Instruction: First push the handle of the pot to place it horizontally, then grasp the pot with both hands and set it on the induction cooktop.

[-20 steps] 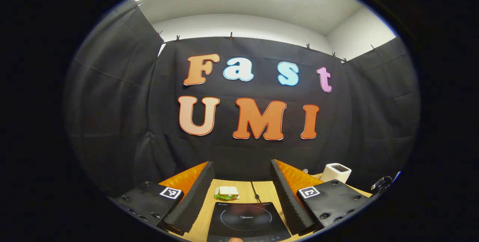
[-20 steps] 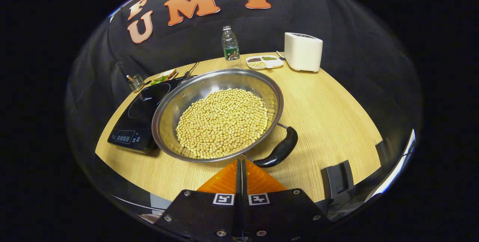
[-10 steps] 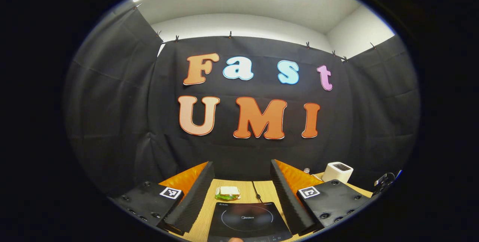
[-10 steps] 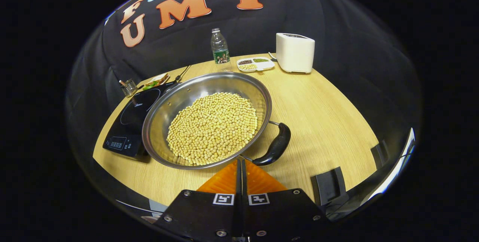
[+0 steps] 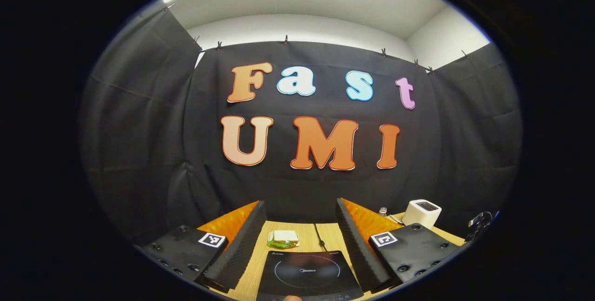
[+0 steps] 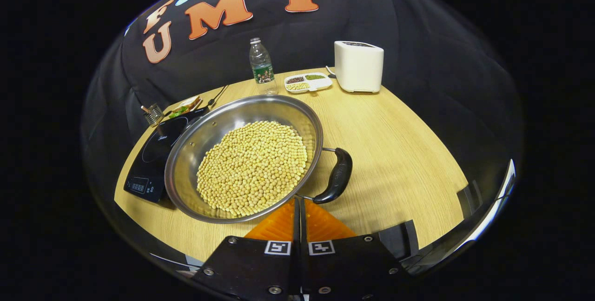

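A steel pot [image 6: 223,119] full of pale round beans sits on the wooden table in the right gripper view, partly overlapping the black induction cooktop [image 6: 153,152] at its left. Its black loop handle [image 6: 335,176] sticks out at the near right. My right gripper [image 6: 297,204] is shut, fingers pressed together, its tip at the pot's near rim just left of the handle's lower end. In the left gripper view my left gripper [image 5: 300,208] is open, held above the cooktop [image 5: 307,273] with nothing between its fingers.
A water bottle [image 6: 261,64], a divided dish of grains [image 6: 307,82] and a white toaster [image 6: 359,66] stand at the table's back. A sandwich [image 5: 282,238] and a small wire holder [image 6: 151,114] lie behind the cooktop. Bare wood stretches right of the pot.
The pot has turned so its handle swung round toward the right, and the right gripper view has shifted rightward. The left gripper has barely moved.
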`<state>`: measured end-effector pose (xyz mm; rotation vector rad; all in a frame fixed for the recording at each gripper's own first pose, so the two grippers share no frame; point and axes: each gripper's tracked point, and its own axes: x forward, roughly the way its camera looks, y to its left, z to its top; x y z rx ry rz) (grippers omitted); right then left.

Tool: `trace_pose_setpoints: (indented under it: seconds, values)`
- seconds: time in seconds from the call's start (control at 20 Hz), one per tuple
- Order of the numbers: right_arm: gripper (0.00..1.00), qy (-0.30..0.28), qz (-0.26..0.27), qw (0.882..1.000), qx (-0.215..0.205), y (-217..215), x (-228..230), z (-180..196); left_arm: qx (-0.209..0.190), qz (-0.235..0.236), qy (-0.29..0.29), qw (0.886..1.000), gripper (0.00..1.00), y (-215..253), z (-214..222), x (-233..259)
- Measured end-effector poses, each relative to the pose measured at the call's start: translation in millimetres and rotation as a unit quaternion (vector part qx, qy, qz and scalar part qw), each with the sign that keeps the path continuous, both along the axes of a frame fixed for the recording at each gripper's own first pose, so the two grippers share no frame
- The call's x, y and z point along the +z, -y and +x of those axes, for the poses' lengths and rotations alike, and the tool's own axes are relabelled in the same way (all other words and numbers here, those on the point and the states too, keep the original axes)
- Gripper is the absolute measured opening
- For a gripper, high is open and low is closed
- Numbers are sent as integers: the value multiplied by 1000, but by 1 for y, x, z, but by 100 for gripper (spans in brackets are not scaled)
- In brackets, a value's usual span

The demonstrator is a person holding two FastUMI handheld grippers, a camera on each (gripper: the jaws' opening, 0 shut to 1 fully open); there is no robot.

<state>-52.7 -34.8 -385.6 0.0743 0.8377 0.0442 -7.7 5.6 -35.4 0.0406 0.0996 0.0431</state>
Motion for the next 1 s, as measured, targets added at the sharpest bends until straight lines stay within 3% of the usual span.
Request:
trace_pose_setpoints:
  seconds: [0.15, 0.25, 0.4, 1.0]
  values:
    - [0, -3, -1, 1000, -2, 6, -2, 4, -2, 2, -1, 1000, 98, 5, 4, -3]
    - [0, -4, -29, 999, -18, 25, -7, 7, -4, 3, -4, 1000, 97, 9, 6, -7]
    - [0, -9, -1, 999, -30, 25, -7, 8, -5, 4, -6, 1000, 98, 12, 11, -8]
    - [0, -13, -3, 999, -40, 36, -14, 26, 1, 5, -7, 1000, 97, 14, 19, -12]
